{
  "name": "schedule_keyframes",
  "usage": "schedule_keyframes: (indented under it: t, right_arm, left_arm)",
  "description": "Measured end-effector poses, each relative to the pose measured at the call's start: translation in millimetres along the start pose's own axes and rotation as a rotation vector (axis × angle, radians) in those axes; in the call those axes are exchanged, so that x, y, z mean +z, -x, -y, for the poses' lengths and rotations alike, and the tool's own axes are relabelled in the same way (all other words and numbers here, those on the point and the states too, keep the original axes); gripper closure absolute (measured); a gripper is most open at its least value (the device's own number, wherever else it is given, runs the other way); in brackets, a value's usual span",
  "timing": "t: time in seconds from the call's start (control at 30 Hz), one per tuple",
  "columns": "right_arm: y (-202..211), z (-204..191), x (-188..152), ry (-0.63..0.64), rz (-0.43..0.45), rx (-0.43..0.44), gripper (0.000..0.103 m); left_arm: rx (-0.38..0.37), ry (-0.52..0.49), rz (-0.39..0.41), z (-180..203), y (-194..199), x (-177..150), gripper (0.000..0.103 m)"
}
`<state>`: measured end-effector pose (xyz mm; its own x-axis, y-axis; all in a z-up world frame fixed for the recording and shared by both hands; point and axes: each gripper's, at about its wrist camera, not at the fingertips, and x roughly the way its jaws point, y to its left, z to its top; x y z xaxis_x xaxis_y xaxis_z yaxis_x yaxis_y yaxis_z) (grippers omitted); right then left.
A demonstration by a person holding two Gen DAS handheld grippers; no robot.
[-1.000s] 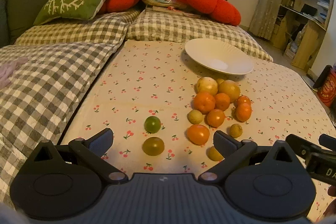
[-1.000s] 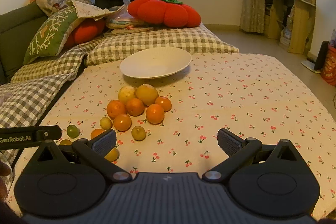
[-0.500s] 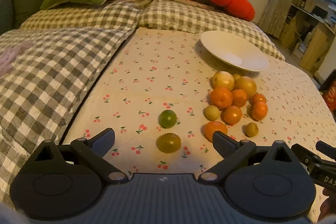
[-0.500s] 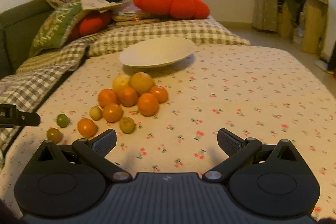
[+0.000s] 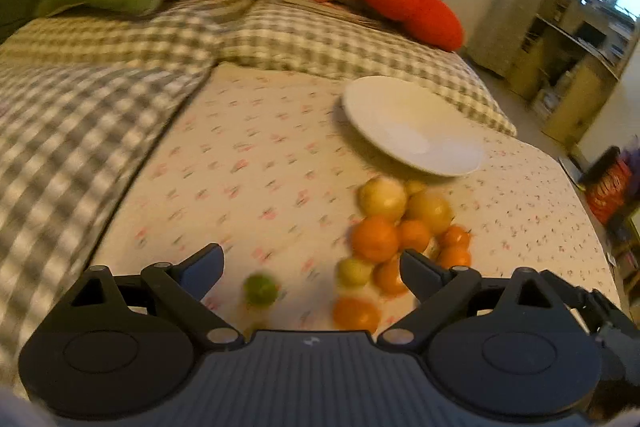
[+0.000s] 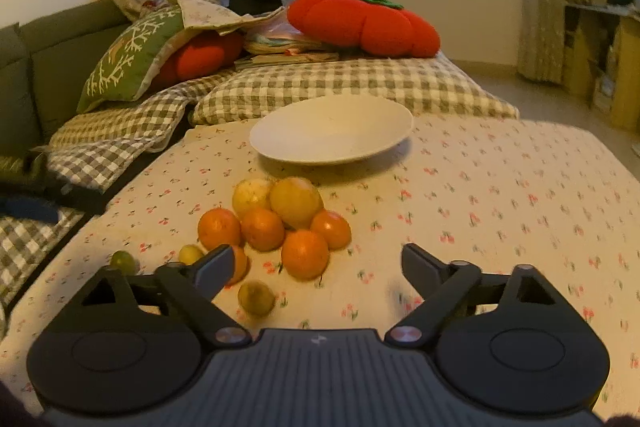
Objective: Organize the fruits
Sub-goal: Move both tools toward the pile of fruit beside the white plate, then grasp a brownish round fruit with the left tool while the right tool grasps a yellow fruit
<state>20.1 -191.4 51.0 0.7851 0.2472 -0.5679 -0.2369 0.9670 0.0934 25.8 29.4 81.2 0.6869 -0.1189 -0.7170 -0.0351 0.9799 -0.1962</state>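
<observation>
A cluster of oranges (image 6: pixel 305 253) and yellow fruits (image 6: pixel 295 201) lies on the cherry-print cloth (image 6: pixel 500 211) in front of an empty white plate (image 6: pixel 332 137). A small green fruit (image 5: pixel 261 289) lies apart on the left, between my left gripper's open fingers. My left gripper (image 5: pixel 312 267) is open and empty, low over the near fruits; the view is blurred. My right gripper (image 6: pixel 318 263) is open and empty, just short of the orange cluster, with a small yellow-green fruit (image 6: pixel 256 297) between its fingers. The plate also shows in the left wrist view (image 5: pixel 412 127).
Checked cushions (image 6: pixel 344 87), a green pillow (image 6: pixel 132 59) and red tomato-shaped pillows (image 6: pixel 360 23) lie behind the plate. A sofa (image 6: pixel 40 67) stands at the left. Wooden shelves (image 6: pixel 608 59) stand at the right.
Both grippers have moved forward toward the fruit. The left one has swung right and lower, blurring its view; the darker green fruit is now hidden under it.
</observation>
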Motion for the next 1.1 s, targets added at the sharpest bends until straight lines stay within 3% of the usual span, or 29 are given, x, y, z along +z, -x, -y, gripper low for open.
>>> schedule_keyframes:
  t: [0.17, 0.37, 0.57, 0.87, 1.1]
  right_arm:
    - [-19, -2, 13, 0.053, 0.031, 0.047, 0.031]
    - [-46, -6, 24, 0.141, 0.043, 0.115, 0.039]
    - [-73, -11, 30, 0.197, 0.009, 0.137, 0.046]
    - [-88, -11, 32, 0.218, -0.033, 0.135, 0.055]
    - [-89, -10, 34, 0.241, -0.028, 0.134, 0.063]
  left_arm:
    - [-0.062, -0.061, -0.013, 20, -47, 28, 0.013]
    - [-0.150, -0.005, -0.084, 19, -103, 47, 0.014]
    - [-0.186, 0.002, -0.125, 18, -135, 49, 0.014]
    - [-0.211, 0.022, -0.142, 12, -150, 50, 0.018]
    - [-0.201, -0.001, -0.137, 20, -149, 50, 0.033]
